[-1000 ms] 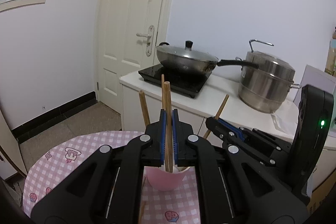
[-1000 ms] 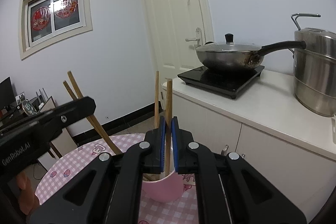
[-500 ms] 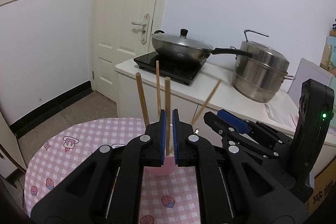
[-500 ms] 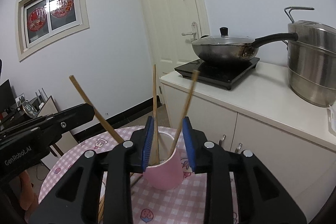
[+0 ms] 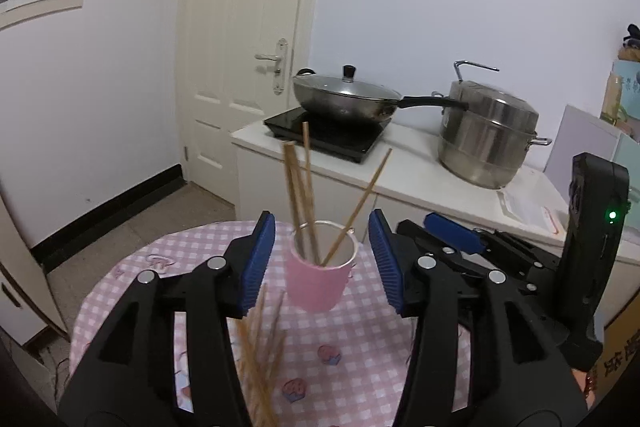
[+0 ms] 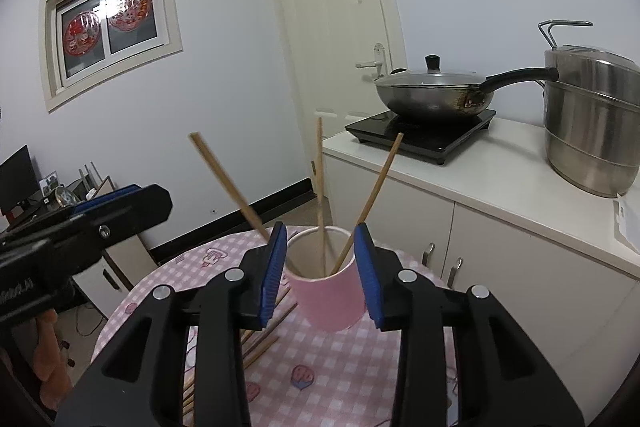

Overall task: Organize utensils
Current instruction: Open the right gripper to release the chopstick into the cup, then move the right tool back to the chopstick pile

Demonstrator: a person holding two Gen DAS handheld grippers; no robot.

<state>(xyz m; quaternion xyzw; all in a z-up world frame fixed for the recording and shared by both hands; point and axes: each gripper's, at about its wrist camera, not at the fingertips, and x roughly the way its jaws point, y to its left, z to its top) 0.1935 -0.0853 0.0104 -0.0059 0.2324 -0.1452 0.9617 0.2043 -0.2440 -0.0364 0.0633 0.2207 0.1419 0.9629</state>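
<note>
A pink cup (image 5: 320, 279) stands on the pink checked tablecloth (image 5: 352, 339) and holds several wooden chopsticks (image 5: 298, 203) that lean apart. It also shows in the right wrist view (image 6: 330, 297) with its chopsticks (image 6: 376, 195). My left gripper (image 5: 322, 263) is open and empty, its blue pads to either side of the cup and nearer the camera. My right gripper (image 6: 320, 271) is open and empty, its pads flanking the cup. More loose chopsticks (image 5: 256, 359) lie on the cloth between the left fingers, and they show in the right wrist view (image 6: 260, 343) too.
Behind the table a white counter (image 5: 420, 183) carries a black induction hob (image 5: 328, 135), a lidded wok (image 5: 344, 99) and a steel steamer pot (image 5: 486, 139). A white door (image 5: 240, 67) stands at the back. The right gripper's body (image 5: 520, 263) sits to the right.
Both grippers opened and let go of their chopsticks, which now stand in the cup. Both grippers have drawn back from the cup.
</note>
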